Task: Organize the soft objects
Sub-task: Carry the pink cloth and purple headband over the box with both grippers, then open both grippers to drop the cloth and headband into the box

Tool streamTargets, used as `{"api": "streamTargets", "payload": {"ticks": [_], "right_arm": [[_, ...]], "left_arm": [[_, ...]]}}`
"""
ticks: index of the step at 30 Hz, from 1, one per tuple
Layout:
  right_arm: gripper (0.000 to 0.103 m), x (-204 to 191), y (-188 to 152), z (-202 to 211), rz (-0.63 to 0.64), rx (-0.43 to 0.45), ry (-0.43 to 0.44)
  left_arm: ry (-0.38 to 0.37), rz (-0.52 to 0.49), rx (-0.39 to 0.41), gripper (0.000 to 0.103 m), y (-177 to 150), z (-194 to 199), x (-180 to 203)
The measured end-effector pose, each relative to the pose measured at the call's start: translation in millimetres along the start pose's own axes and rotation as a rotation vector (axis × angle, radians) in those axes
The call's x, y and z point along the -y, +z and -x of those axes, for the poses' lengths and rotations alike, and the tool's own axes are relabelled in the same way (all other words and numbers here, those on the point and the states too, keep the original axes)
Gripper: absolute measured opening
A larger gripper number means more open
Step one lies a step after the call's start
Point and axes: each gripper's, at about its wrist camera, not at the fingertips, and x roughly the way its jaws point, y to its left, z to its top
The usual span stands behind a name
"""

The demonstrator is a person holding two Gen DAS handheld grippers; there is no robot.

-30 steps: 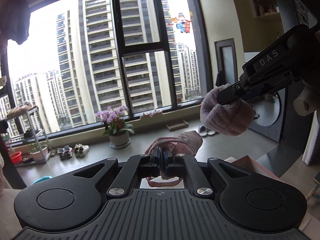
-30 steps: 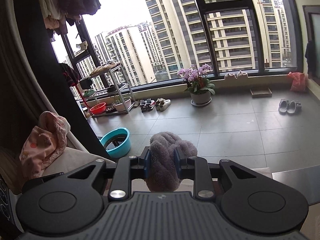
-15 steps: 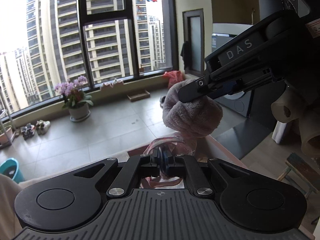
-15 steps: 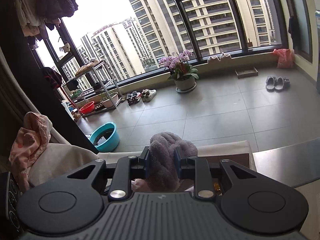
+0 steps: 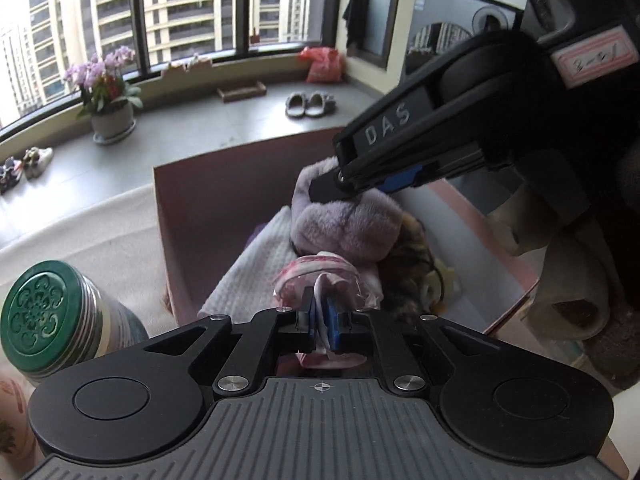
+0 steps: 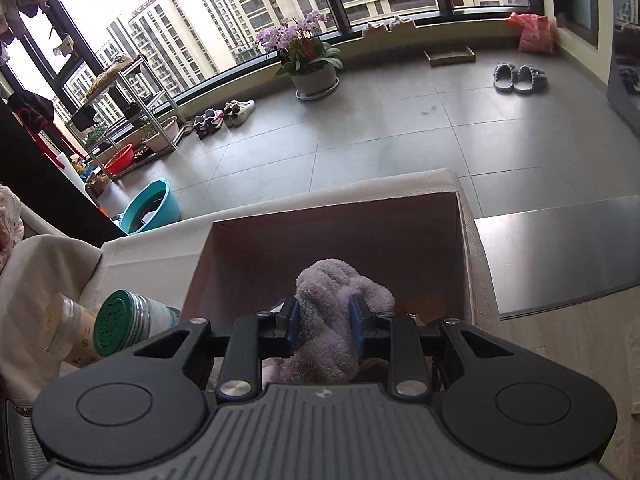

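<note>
Lilac plush bundle [image 6: 332,312]: fleecy, rolled; clamped between the blue pads [image 6: 291,326] of the right gripper [image 6: 325,326], bulging above and below them. Carried over the open pink box [image 5: 192,216], directly ahead of and under the fingertips; held high, probably so it can be lowered onto what is already packed.

Pink striped cloth [image 5: 326,276]: thin, crumpled; pinched in the nearly closed left gripper [image 5: 320,318], a fold passing between the pads, the rest spilling forward. Just ahead of this gripper's tips, touching the underside of the lilac bundle. Kept low at the box's near side, likely to be tucked beside the bundle.

Box contents, beyond the left gripper: white waffle-knit towel [image 5: 248,264] to the left; brown mottled soft item [image 5: 408,264] to the right, partly hidden, identity unclear.

Surround: pale cloth-covered surface [image 6: 280,208] under the box; green-lidded jar [image 5: 38,316] left of the left gripper, outside the box wall.

Status, judged: both items over the box, release pending.
</note>
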Motion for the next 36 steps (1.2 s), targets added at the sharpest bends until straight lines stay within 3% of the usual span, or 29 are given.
{"api": "streamTargets", "payload": {"ticks": [5,19,22,23,24,27,32,34,36], "right_arm": [[0.026,-9.3,-0.7,-11.2,0.041,-0.003,-0.043],[0.026,-13.5,1.1,-15.2,0.139,0.01,-0.115],[0.029,-8.6,3.5,-13.2,0.125,0.009,-0.095],[0.036,-5.9,3.9,-11.4,0.116,0.011,-0.09],[0.043,-3.6,4.1,-9.0,0.111,0.013,-0.085],[0.052,-0.7,2.4,6.3,0.099,0.048,-0.059],[0.053,-20.7,-0.1,40.5,0.152,0.123,-0.09],[0.054,-30.9,-3.6,56.8,0.171,0.16,-0.099],[0.06,-41.2,-12.0,77.1,0.184,0.204,-0.089]], "left_arm": [[0.05,-0.105,-0.006,0.011,-2.0,-1.6,12.6],[0.079,-0.053,-0.011,0.013,11.7,-7.3,25.4],[0.063,-0.047,-0.017,0.013,12.6,-3.5,22.0],[0.048,-0.042,-0.022,0.013,11.6,-0.9,19.8],[0.029,-0.042,-0.028,0.013,10.4,2.6,17.7],[-0.025,-0.051,-0.039,0.013,6.1,22.8,12.6],[-0.141,-0.008,-0.042,0.015,13.8,65.1,-2.9],[-0.123,-0.007,0.012,0.016,8.0,90.8,-10.5],[-0.05,-0.016,0.071,0.016,-10.0,118.2,-18.4]]}}
